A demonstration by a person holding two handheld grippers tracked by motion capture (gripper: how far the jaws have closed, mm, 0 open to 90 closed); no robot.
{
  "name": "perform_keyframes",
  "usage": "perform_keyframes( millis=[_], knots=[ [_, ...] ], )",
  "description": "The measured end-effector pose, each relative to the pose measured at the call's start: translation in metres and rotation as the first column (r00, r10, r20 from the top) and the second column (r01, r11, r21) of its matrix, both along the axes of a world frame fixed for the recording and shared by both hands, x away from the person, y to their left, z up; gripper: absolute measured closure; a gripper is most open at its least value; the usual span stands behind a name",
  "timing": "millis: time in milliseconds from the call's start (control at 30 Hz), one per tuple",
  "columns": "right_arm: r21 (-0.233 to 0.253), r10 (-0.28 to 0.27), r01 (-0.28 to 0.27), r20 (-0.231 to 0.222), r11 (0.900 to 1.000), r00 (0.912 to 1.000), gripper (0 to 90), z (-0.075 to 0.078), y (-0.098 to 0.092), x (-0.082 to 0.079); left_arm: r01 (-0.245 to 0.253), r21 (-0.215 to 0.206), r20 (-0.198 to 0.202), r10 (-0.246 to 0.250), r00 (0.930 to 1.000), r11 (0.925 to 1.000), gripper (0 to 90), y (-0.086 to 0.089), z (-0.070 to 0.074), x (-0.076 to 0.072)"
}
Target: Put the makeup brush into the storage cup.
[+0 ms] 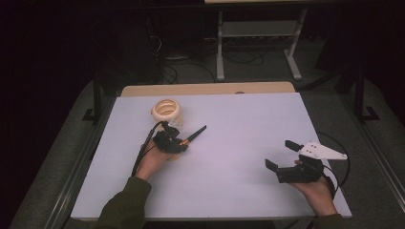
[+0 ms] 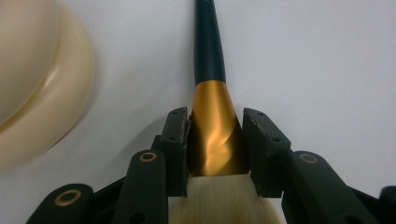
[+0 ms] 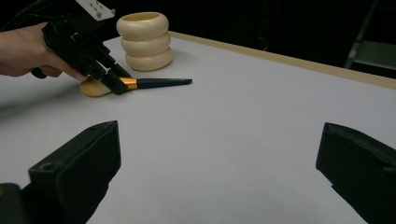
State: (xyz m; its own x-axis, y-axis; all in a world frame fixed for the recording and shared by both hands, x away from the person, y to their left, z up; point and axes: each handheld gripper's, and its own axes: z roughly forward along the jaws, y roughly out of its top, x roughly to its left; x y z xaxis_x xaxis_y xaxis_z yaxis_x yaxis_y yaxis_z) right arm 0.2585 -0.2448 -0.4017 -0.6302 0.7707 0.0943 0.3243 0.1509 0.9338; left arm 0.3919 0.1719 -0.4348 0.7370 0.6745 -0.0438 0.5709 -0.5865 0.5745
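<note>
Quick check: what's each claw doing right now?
Left claw: closed on the makeup brush, at its gold ferrule.
Right claw: open, holding nothing.

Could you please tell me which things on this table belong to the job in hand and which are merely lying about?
In the job:
- makeup brush, clamped at its gold ferrule by the left gripper
- cream ringed holder, standing beside the brush

Lying about or idle:
- right gripper, open over bare table
- metal stand on the floor beyond
</note>
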Motion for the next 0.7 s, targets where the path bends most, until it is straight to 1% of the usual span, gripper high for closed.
perform_keyframes(
  millis=[67, 100, 167, 200, 267, 333, 367, 400, 500, 567, 600, 633, 700],
  knots=[
    [-0.005, 0.002, -0.002, 0.005, 1.0, 1.0, 0.0, -0.0005, 0.0, 0.0007, 0.012, -0.002, -0.005, -0.012, 0.9999, 0.9999, 62.8, 0.0012, 0.0002, 0.0011],
    [-0.003, 0.002, -0.002, 0.001, 1.0, 1.0, 0.0, -0.0005, 0.0003, 0.0003, 0.018, -0.002, -0.002, -0.018, 0.9998, 0.9998, 62.8, 0.0016, 0.0001, 0.0015],
    [-0.005, 0.003, -0.003, 0.006, 1.0, 1.0, 0.0, -0.0004, 0.0002, 0.0001, 0.019, -0.007, -0.01, -0.019, 0.9998, 0.9998, 62.8, 0.0024, 0.0003, 0.0017],
    [-0.002, 0.001, -0.001, 0.0, 1.0, 1.0, 0.0, -0.0003, 0.0001, -0.0003, 0.03, -0.003, -0.009, -0.03, 0.9995, 0.9996, 62.8, 0.0035, 0.0007, 0.0024],
    [-0.001, -0.001, 0.001, 0.001, 1.0, 1.0, 0.0, -0.0001, -0.0003, -0.0003, 0.028, -0.019, -0.012, -0.028, 0.9995, 0.9994, 62.9, 0.0043, 0.0004, 0.0023],
    [0.0, -0.002, 0.002, 0.002, 1.0, 1.0, 0.0, 0.0005, -0.0002, -0.0008, 0.043, -0.025, -0.025, -0.044, 0.9987, 0.9987, 62.9, 0.0056, 0.0009, 0.0024],
    [0.0, -0.002, 0.002, 0.002, 1.0, 1.0, 0.0, 0.0005, -0.0002, -0.0008, 0.043, -0.025, -0.025, -0.044, 0.9987, 0.9987, 62.9, 0.0056, 0.0009, 0.0024],
    [-0.003, -0.001, 0.001, 0.005, 1.0, 1.0, 0.0, 0.0004, -0.0001, -0.0007, 0.044, -0.036, -0.028, -0.045, 0.9986, 0.9984, 62.9, 0.0051, 0.0007, 0.002],
    [-0.004, 0.002, -0.002, 0.005, 1.0, 1.0, 0.0, 0.0004, -0.0001, -0.0007, 0.074, -0.032, -0.034, -0.075, 0.9966, 0.9967, 62.9, 0.0042, 0.0014, 0.0017],
    [-0.003, 0.002, -0.002, 0.005, 1.0, 1.0, 0.0, 0.0004, -0.0005, -0.0008, 0.085, -0.033, -0.04, -0.087, 0.9954, 0.9958, 62.9, 0.003, 0.0018, 0.001],
    [-0.001, 0.002, -0.002, 0.005, 1.0, 1.0, 0.0, 0.0005, -0.0007, -0.0009, 0.089, -0.032, -0.04, -0.09, 0.9952, 0.9955, 62.9, 0.0026, 0.0022, 0.0006],
    [-0.001, 0.003, -0.003, 0.006, 1.0, 1.0, 0.0, 0.0006, -0.001, -0.001, 0.084, -0.044, -0.04, -0.086, 0.9955, 0.9955, 62.9, 0.0019, 0.0022, -0.0001],
    [0.0, 0.002, -0.002, 0.006, 1.0, 1.0, 0.0, 0.0009, -0.0011, -0.0012, 0.094, -0.042, -0.045, -0.096, 0.9944, 0.9947, 62.9, 0.002, 0.0037, -0.0004]
  ],
)
